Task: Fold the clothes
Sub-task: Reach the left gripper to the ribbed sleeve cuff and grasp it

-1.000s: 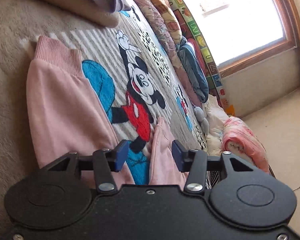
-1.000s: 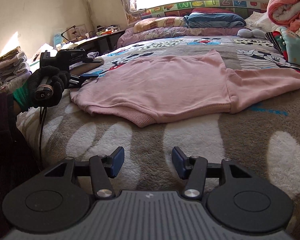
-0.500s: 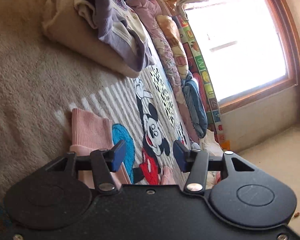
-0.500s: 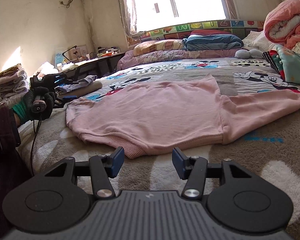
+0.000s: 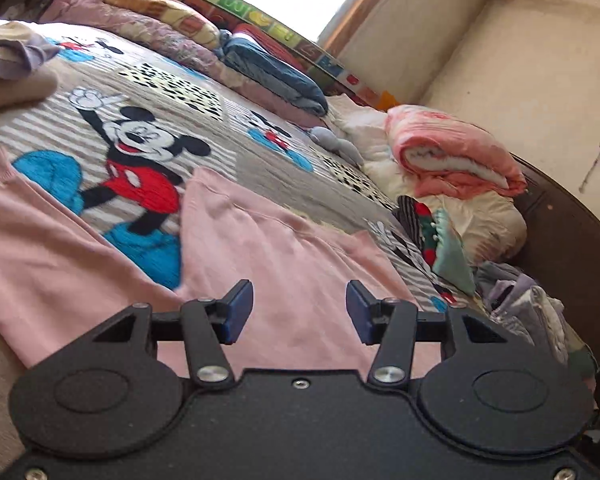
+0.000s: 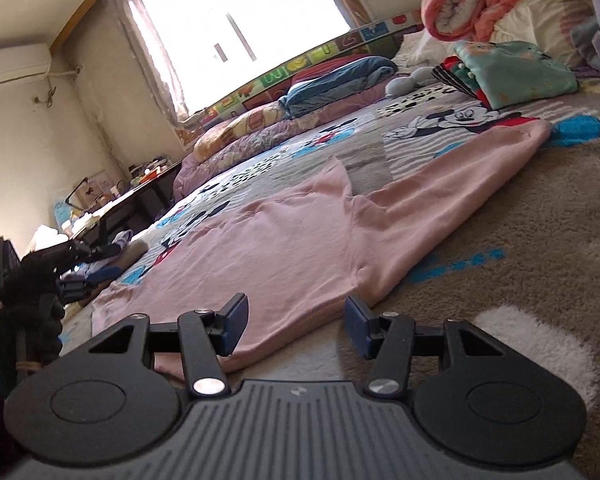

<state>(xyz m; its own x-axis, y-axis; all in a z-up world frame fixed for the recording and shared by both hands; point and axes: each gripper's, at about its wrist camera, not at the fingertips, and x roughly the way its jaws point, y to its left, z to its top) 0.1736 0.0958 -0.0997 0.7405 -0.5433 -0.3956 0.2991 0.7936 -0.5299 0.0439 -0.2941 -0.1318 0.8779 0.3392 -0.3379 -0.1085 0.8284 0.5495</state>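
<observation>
The pink sweatshirt [image 6: 284,248] is lying spread flat on the bed [image 6: 540,240], body smoothed out and one sleeve [image 6: 460,176] stretching sideways, a layout that is leaving every edge reachable for folding. The right gripper [image 6: 296,322] is hovering low at the hem, its jaws spread and gripping nothing, probably lining up on that edge. The left gripper [image 5: 300,308] is also spread and empty, hanging over the pink cloth near the other sleeve [image 5: 40,240]. The bed is wearing a plush cartoon-mouse blanket [image 5: 140,152]; a rolled coral quilt [image 5: 452,160] and folded bedding are sitting along the far side. A window [image 6: 240,28] is flooding the room, washing out detail there; a desk [image 6: 140,196] seems to be standing beside the bed.
</observation>
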